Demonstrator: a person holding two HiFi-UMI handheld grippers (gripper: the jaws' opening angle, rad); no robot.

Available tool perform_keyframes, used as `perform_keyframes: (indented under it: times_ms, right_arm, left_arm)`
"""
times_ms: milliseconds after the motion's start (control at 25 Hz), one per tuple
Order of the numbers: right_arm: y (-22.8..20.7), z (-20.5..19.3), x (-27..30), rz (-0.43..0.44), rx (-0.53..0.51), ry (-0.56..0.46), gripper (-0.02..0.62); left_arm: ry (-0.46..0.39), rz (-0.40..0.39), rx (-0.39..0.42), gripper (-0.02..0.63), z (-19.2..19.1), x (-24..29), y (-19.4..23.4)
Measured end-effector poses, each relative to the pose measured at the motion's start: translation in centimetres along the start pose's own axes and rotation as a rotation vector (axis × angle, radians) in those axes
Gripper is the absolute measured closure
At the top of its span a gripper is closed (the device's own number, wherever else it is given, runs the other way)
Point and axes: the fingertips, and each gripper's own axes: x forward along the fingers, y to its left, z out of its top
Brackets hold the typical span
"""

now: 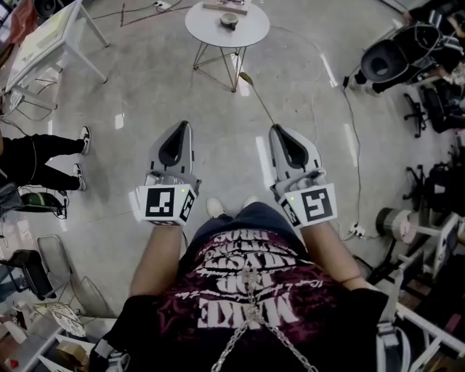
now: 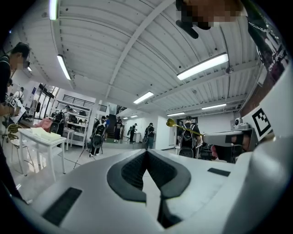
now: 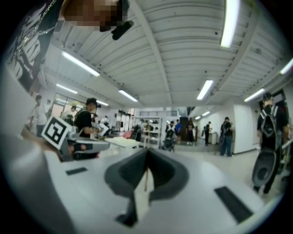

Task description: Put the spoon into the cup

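Observation:
A small cup (image 1: 229, 20) stands on a round white table (image 1: 254, 35) across the floor, well ahead of both grippers. My right gripper (image 1: 275, 128) is shut on the handle of a thin gold spoon (image 1: 256, 98), whose bowl points toward the table. In the left gripper view the spoon (image 2: 171, 122) sticks out level from the right gripper (image 2: 206, 136). The handle (image 3: 146, 179) shows as a thin strip between the shut jaws in the right gripper view. My left gripper (image 1: 182, 124) is held level beside the right one, its jaws shut with nothing between them.
A white rectangular table (image 1: 43, 36) stands at the far left, and a person's legs (image 1: 43, 156) are at the left edge. Office chairs (image 1: 392, 58) crowd the right side. A cable (image 1: 347, 123) runs across the grey floor. Other people stand far off in the room.

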Motion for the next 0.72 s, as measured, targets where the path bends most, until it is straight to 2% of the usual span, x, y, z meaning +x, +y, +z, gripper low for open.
perform_keyframes:
  times_ms: [320, 560, 720]
  right_arm:
    - [-5.0, -1.3, 0.9, -0.058, 0.037, 0.015, 0.560]
    - [-7.5, -3.5, 3.7, -0.037, 0.009, 0.044, 0.560]
    - [-9.5, -4.5, 5.8, -0.026, 0.033, 0.056, 0.560]
  left_arm:
    - [0.040, -0.037, -0.012, 0.580, -2.4, 4.4, -1.1]
    - [0.064, -0.041, -0.014, 0.580, -3.2, 8.9, -1.7]
    - [0.093, -0.040, -0.022, 0.580, -4.2, 11.2, -1.7]
